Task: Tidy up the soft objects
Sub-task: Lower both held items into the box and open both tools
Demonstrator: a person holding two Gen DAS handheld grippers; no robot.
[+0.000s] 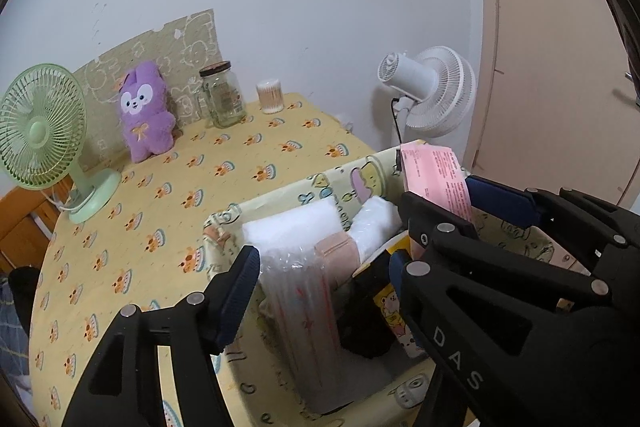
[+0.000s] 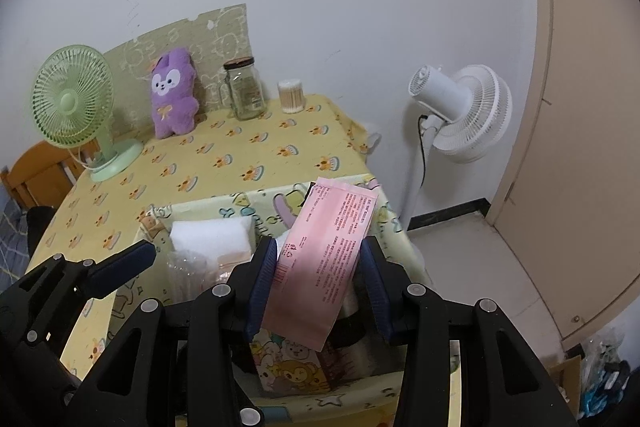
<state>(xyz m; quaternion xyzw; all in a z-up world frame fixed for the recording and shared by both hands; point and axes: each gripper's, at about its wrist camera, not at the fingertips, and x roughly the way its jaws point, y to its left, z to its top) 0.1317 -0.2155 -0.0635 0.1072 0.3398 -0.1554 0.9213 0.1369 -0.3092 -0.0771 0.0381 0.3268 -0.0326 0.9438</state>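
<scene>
Pink packet (image 2: 328, 259) between right fingers (image 2: 264, 279)

Plush toy (image 2: 173, 95) behind storage bin (image 2: 224, 211)

Tablecloth (image 1: 224, 163): pale yellow, repeat print of small orange-and-teal cakes.
Bin (image 1: 344, 175): cream-yellow fabric, pastel cartoon print; purple figure at 12 o'clock on far wall.
Packet (image 2: 324, 259): pink, fine red text, barcode on one edge.
Plush (image 1: 145, 111): lilac, white face patch, orange bow.
Desk fan (image 1: 42, 131): mint green, at 9 o'clock.
Floor fan (image 2: 464, 111): white, black cord.
Jar (image 1: 222, 95): clear glass, dark lid.
Backboard (image 1: 176, 51): drab olive, white doodle outlines.
Foam (image 1: 296, 227): white.
Pads (image 2: 262, 287): navy blue on black frames.
Door (image 2: 580, 107): beige.
</scene>
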